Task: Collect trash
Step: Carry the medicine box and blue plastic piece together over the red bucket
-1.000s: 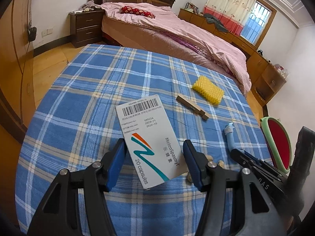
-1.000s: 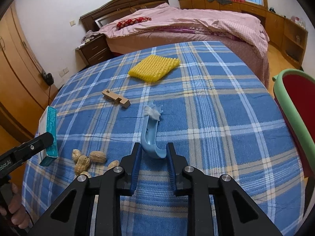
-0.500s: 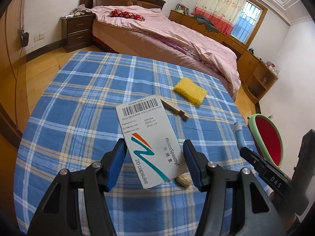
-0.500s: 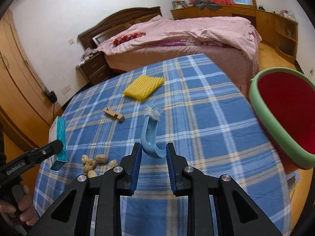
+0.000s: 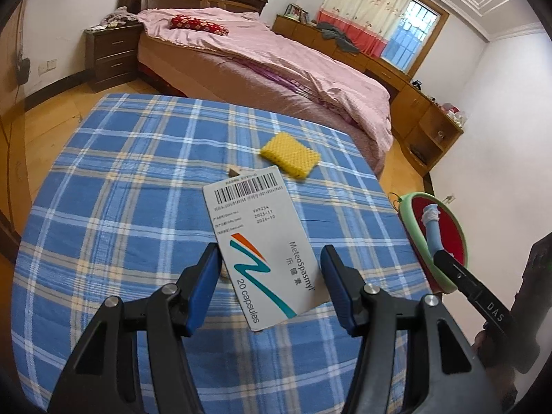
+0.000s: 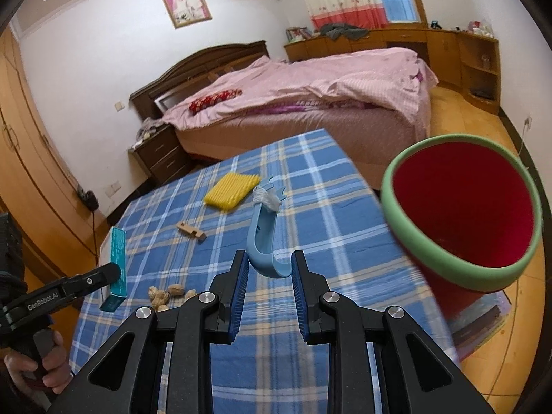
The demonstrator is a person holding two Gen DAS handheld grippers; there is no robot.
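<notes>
Left tongs [image 5: 270, 276]: clenched on a white medicine box [image 5: 262, 241] printed "20 capsules", with a barcode at its far end. The box is gripped by its two long edges and is held clear above the desk [image 5: 120, 179]. In the right wrist view the same box [image 6: 116, 269] shows its teal side, pinched at the tip of the left tongs [image 6: 114, 272], with a hand [image 6: 38, 365] on the grip below.

Right tongs [image 6: 269, 276]: clenched on the curved lower end of a light blue plastic hook [image 6: 260, 238], which has a scrap of white tissue [image 6: 265, 198] caught near its forked top. The hook is held above the desk's right-hand edge, just beside a red bin with a green rim [image 6: 390, 203]. In the left wrist view the hook [image 5: 433, 231] appears in front of the bin's mouth [image 5: 414, 227]; whether it is over the opening cannot be told.

Items lying on the desk's blue checked cloth [image 6: 310, 172]: a yellow foam net sleeve [image 6: 231, 189] towards the far side, a small wooden block [image 6: 191, 231] near the middle, and a cluster of peanuts in their shells [image 6: 165, 295] near the front edge, under the left tongs. All three are apart from each other and from both tongs.

Beyond the desk stands a bed with a pink cover [image 6: 310, 86].
</notes>
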